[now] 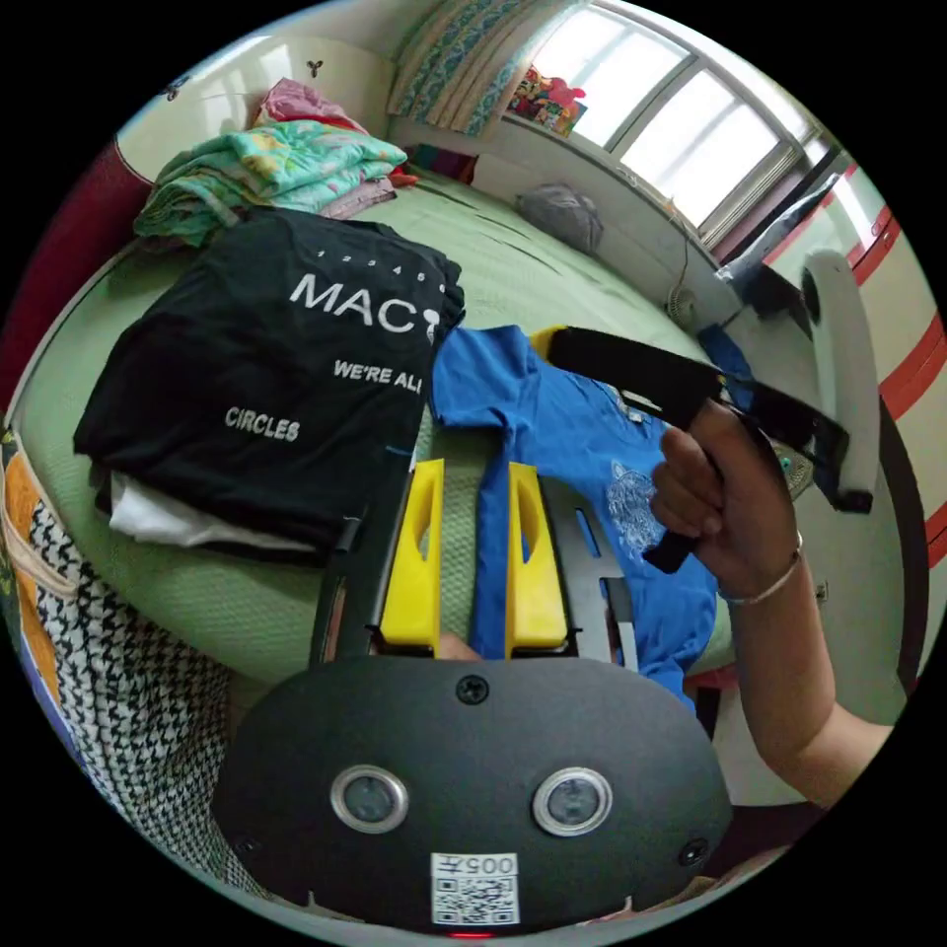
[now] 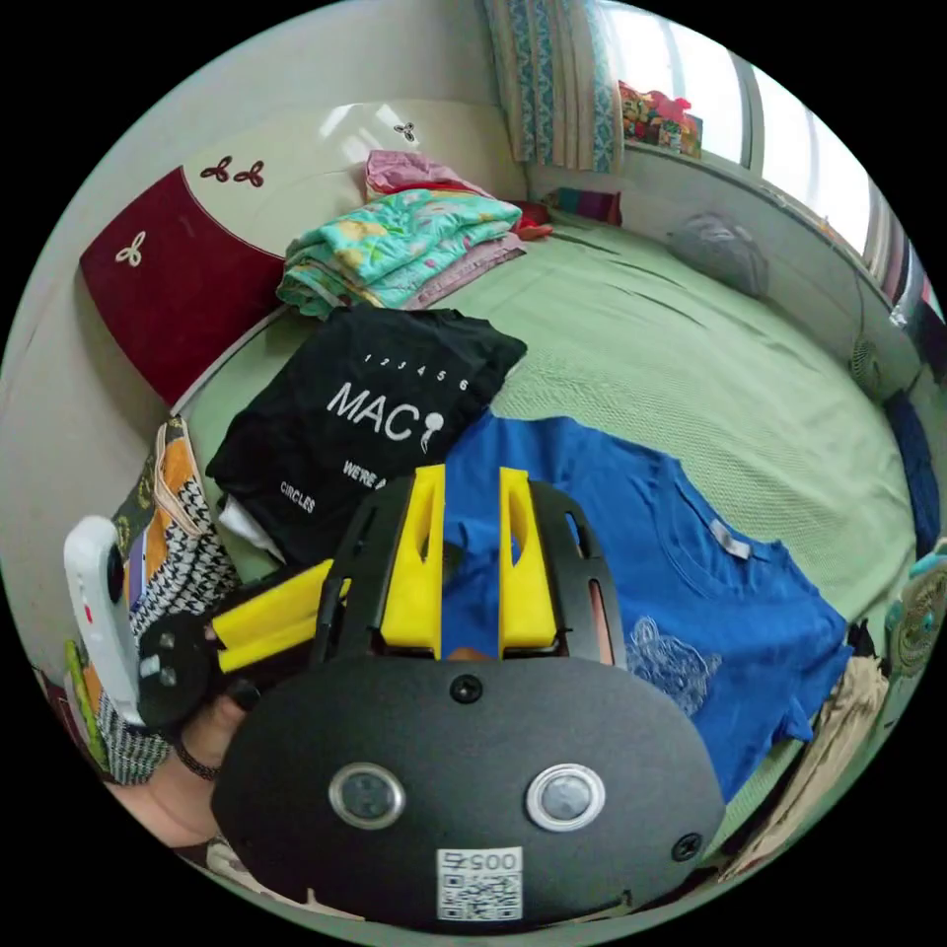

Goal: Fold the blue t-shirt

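While both grippers (image 1: 473, 493) (image 2: 471, 513) hover with jaws apart, gripping nothing, blue tee (image 2: 631, 552) lies flat center-frame beside black stack (image 2: 365, 424), ready for 1st pinch.

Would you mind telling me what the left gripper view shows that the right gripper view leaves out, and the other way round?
The left gripper view adds the person's hand holding the right gripper in front of the blue t-shirt, plus a red-striped wall. The right gripper view adds the left gripper and a beige garment hanging off the bed's edge. Both show the blue t-shirt spread on the green bed cover, the folded black t-shirt beside it, the floral bedding pile, the houndstooth bag and the window.
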Demonstrator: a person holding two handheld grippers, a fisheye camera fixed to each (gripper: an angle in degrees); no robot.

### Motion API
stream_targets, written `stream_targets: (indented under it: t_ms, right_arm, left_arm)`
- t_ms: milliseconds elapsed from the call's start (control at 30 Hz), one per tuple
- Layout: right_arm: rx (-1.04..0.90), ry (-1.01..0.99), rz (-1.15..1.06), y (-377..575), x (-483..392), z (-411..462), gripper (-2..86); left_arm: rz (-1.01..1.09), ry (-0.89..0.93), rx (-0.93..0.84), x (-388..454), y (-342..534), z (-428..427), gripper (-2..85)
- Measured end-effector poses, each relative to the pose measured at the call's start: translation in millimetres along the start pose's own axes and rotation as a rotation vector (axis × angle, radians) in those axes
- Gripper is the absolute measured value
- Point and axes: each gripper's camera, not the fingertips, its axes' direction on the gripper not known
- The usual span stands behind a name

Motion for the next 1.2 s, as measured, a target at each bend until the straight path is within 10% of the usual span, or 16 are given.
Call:
stream_targets:
  t_ms: [433,1200]
  right_arm:
    - [-0.167,-0.149,0.256,-71,69,108,0.7]
    - [-0.076,-0.006,0.375,63,242,-7,4.9]
  left_arm:
    - [-0.007,-0.081,-0.046,-8,-35,51,3.3]
    - [0.143,-0.14,-0.148,89,-15,80,6.3]
